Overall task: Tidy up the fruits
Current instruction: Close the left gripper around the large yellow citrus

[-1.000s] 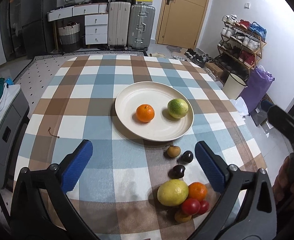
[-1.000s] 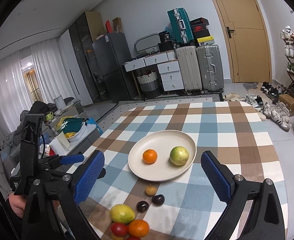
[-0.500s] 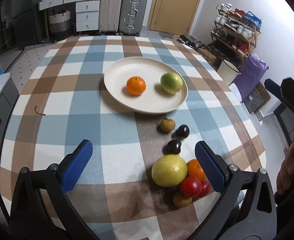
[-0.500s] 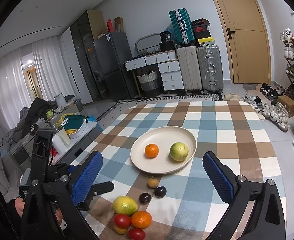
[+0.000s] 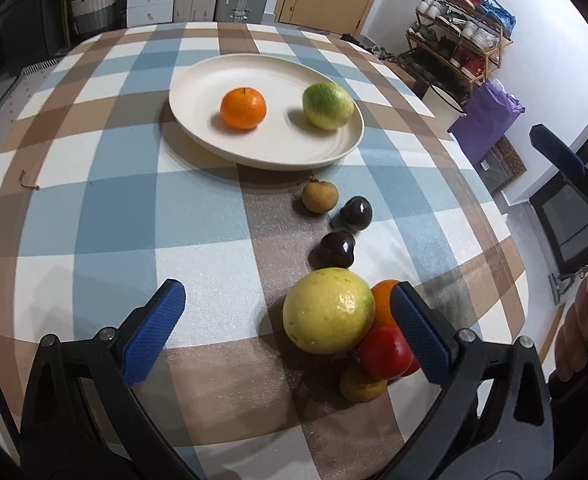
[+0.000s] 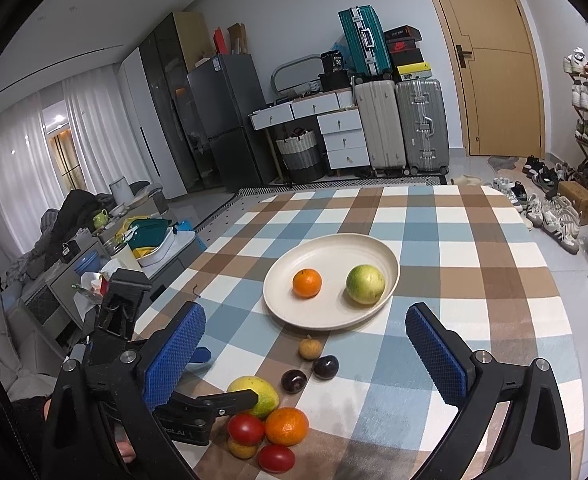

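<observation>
Both my grippers wide, holding nothing, left gripper (image 5: 286, 332) low beside the lemon (image 5: 328, 311) in the worktop (image 5: 94, 208) pile, right gripper (image 6: 306, 350) higher, plate (image 5: 198, 80) with two fruits beyond

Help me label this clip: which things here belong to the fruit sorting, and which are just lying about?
Job:
plate
orange on plate
green fruit
yellow fruit
loose orange
tomatoes
dark plums
small brown fruit

Lying about:
suitcases
shoe rack
wicker basket
</observation>
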The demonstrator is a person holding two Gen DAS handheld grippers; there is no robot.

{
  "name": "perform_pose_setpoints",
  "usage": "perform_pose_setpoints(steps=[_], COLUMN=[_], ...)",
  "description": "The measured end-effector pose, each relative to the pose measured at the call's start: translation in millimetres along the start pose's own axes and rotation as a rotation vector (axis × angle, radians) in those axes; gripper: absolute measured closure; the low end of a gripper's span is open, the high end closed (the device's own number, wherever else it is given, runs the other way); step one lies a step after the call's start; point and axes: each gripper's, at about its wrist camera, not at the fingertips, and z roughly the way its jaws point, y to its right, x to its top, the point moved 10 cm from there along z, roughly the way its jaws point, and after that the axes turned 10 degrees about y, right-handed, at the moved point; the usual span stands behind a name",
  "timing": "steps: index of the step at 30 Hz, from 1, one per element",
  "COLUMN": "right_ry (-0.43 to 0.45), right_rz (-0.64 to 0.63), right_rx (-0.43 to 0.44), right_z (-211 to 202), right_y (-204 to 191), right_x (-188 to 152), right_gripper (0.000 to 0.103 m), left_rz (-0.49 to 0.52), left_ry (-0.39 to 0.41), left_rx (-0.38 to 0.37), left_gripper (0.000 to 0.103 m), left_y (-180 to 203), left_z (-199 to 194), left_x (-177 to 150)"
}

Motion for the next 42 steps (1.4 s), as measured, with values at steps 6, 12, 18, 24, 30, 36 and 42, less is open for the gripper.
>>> perform_pose_setpoints(steps=[6, 12, 18, 24, 30, 36, 42], right_ry=[-0.013, -0.016, -0.019, -0.025, -0.027, -0.026, -0.027], right_rz=[0.011, 0.013, 0.016, 0.028, 0.031, 0.03, 0.033], right_rx=[0.0, 0.003, 0.0, -0.003, -0.003, -0.003, -0.004], right_z=[1.8, 2.2, 2.2, 3.4, 2.6, 2.5, 2.7], right_y=[2.3, 2.4, 2.7, 4.5, 4.7, 5.2, 5.6], right_x=[-5.6, -7.5, -8.8, -15.9, -17.1, -16.3, -15.5], right_gripper=[0.001, 0.001, 0.001, 0.001, 0.001, 0.001, 0.001], left_rz=[-0.009, -0.023, -0.022, -0.015, -0.032, -0.042, -0.064], left_ry=[-0.03, -0.043, -0.051, -0.064, -0.067, -0.045, -0.043], left_rx=[-0.007, -0.041, -0.067, -0.084, -0.132, -0.166, -0.182], left_gripper=[0.001, 0.002, 0.012, 0.018, 0.044, 0.056, 0.056], left_y=[-0.8, 2.1, 5.7, 8.4, 11.4, 14.8, 12.6], left_z=[7.9, 11.7, 15.2, 17.0, 15.2, 13.3, 13.2], left_x=[-7.2, -10.0, -11.3, -13.3, -13.3, -10.2, -9.7])
